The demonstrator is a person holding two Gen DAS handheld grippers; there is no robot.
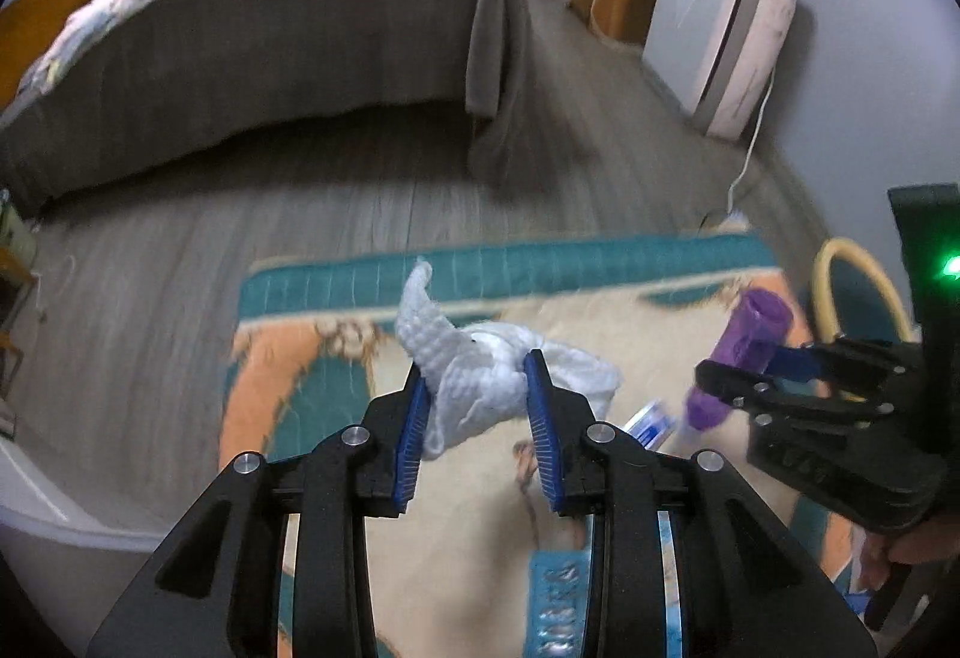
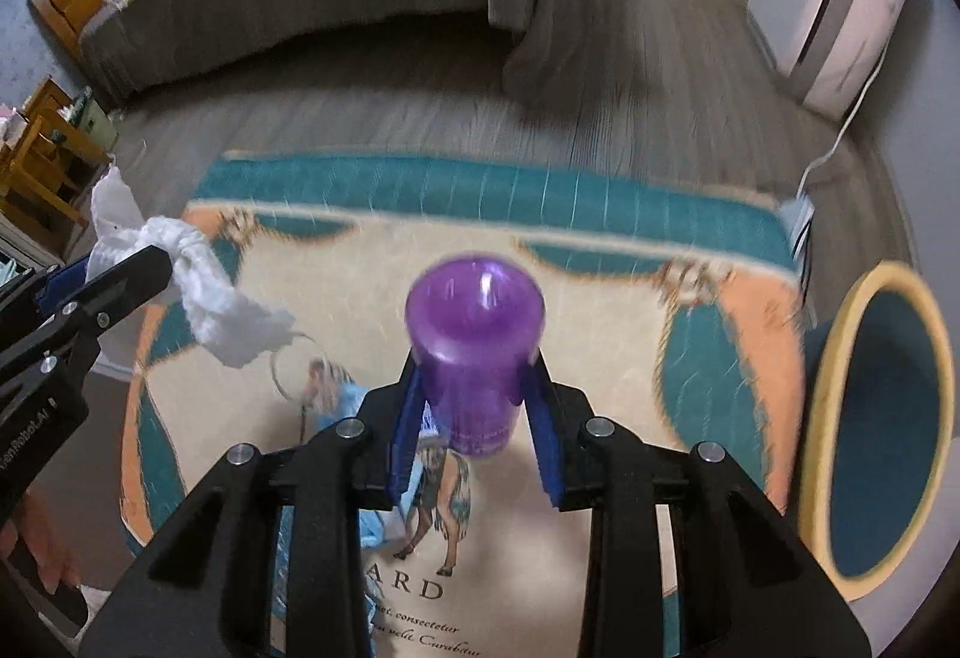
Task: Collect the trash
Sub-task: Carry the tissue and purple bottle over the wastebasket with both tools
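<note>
My left gripper (image 1: 477, 376) is shut on a crumpled white paper towel (image 1: 474, 358) and holds it above the rug (image 1: 288, 376). It also shows in the right wrist view (image 2: 198, 292), at the left. My right gripper (image 2: 474, 376) is shut on a purple plastic bottle (image 2: 474, 340), held above the rug (image 2: 600, 298); the bottle shows in the left wrist view (image 1: 744, 352) at the right. A blue wrapper (image 1: 651, 421) lies on the rug below the grippers, and a blue piece (image 2: 342, 400) shows under the right gripper.
A teal bin with a yellow rim (image 2: 882, 424) stands at the rug's right edge, also in the left wrist view (image 1: 852, 292). A bed with a grey skirt (image 1: 270, 45) is behind, a white appliance (image 1: 732, 21) and cable (image 1: 756, 135) at the right wall.
</note>
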